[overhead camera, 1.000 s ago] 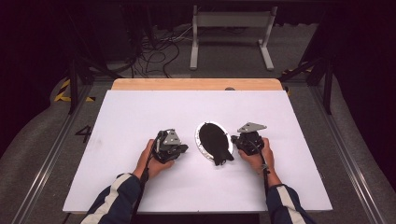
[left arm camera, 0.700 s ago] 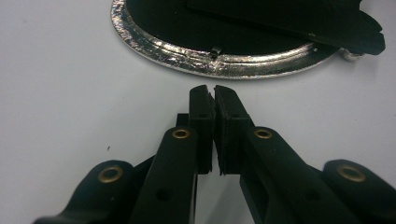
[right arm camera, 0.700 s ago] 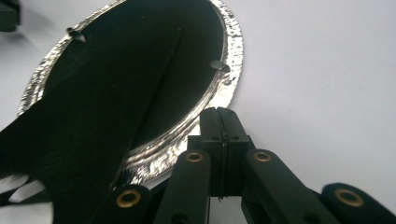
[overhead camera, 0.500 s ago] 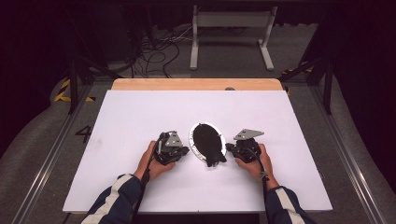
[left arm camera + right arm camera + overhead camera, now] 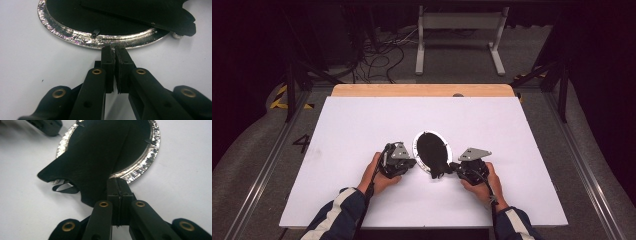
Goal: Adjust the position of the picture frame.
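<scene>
So the thing here is a thin foil plate [image 5: 418, 150] with a crinkly silver rim, black inside, plus a floppy black flap [image 5: 95, 162] lying over it. It sits on the white tabletop [image 5: 522, 135] right between the two claws. My guess: very light, dents if you squeeze hard, and slides easily. The rim is the only sensible place to grab.

The left claw [image 5: 114, 51] is pinched nearly shut, tips right at the rim, looks like it's nipping the edge. The right claw [image 5: 119, 182] is fully closed at the opposite rim, right by the flap; can't tell if it's gripping anything.

No brand or label readable on it.
</scene>
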Available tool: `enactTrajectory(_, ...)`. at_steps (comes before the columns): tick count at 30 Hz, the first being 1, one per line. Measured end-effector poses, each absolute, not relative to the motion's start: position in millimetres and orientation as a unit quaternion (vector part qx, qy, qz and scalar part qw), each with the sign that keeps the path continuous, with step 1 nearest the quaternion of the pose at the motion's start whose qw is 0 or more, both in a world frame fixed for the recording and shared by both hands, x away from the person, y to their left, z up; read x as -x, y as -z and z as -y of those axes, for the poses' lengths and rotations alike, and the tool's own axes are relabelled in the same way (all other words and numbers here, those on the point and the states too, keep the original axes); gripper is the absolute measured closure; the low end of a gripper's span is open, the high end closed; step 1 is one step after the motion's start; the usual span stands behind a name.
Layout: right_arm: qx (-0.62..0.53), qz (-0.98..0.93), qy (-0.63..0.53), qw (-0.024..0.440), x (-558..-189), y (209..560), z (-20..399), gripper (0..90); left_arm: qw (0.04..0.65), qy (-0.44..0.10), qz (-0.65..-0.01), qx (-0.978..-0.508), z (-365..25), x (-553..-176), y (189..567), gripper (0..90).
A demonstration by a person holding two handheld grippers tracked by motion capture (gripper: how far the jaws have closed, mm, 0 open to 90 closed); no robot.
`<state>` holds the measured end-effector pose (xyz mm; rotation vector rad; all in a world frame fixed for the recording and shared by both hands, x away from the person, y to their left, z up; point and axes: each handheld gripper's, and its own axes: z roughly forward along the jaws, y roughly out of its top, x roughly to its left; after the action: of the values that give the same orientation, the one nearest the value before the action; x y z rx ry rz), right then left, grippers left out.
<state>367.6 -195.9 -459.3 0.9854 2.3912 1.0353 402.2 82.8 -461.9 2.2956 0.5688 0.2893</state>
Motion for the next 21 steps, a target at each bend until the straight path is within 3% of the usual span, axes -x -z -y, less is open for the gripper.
enactTrajectory(8, -0.344, -0.85, -0.359, 0.174, -355.6, 458.5, 183.1, 90.0, 0.368, -0.125, -0.219, -0.895, -82.3, -402.7, 461.8, 82.9)
enactTrajectory(21, -0.347, -0.852, -0.36, 0.157, -340.5, 457.5, 178.5, 90.0, 0.369, -0.13, -0.227, -0.892, -80.0, -409.1, 462.4, 84.9)
